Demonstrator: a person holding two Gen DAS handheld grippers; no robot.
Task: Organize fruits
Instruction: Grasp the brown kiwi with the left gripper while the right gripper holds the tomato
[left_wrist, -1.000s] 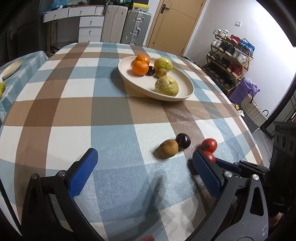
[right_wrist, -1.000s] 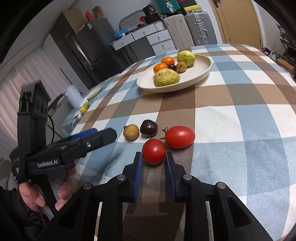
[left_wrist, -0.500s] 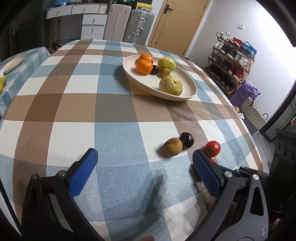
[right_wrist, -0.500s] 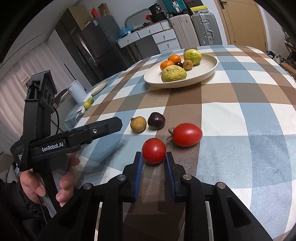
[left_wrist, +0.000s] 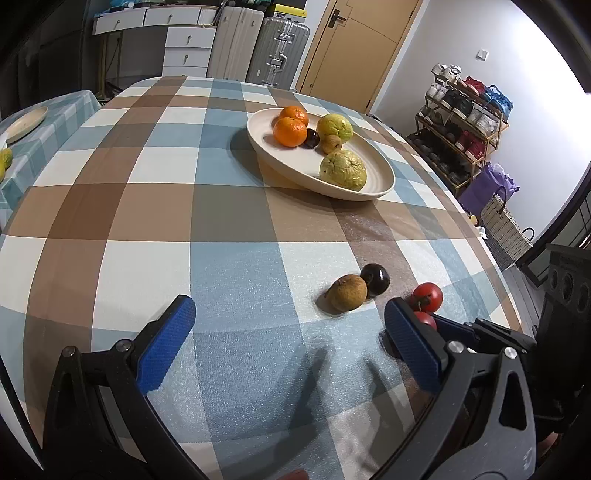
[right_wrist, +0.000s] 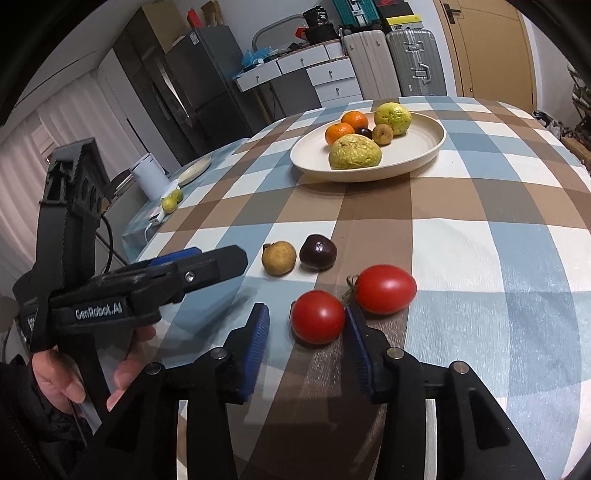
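Note:
On the checked tablecloth lie a round red tomato (right_wrist: 318, 316), an oval tomato (right_wrist: 386, 289), a brown fruit (right_wrist: 279, 257) and a dark plum (right_wrist: 318, 252). My right gripper (right_wrist: 304, 314) straddles the round tomato and its jaws are opening. The left pad stands clear of the fruit and the right pad is at its side. My left gripper (left_wrist: 288, 310) hangs wide open over bare cloth, left of the brown fruit (left_wrist: 347, 292) and plum (left_wrist: 375, 279). Further back, the cream plate (right_wrist: 424, 147) holds two oranges, two green-yellow fruits, a plum and a small brown fruit.
A hand holds the left gripper's handle (right_wrist: 92, 314) at the left of the right wrist view. A second table with a plate (left_wrist: 22, 120) and yellow fruit stands left. Suitcases, drawers and a door are behind; a shoe rack (left_wrist: 461, 122) is right.
The right gripper's jaws, shut on the round tomato in the earlier frames, have parted and the tomato sits on the cloth between them. The left gripper has stayed put.

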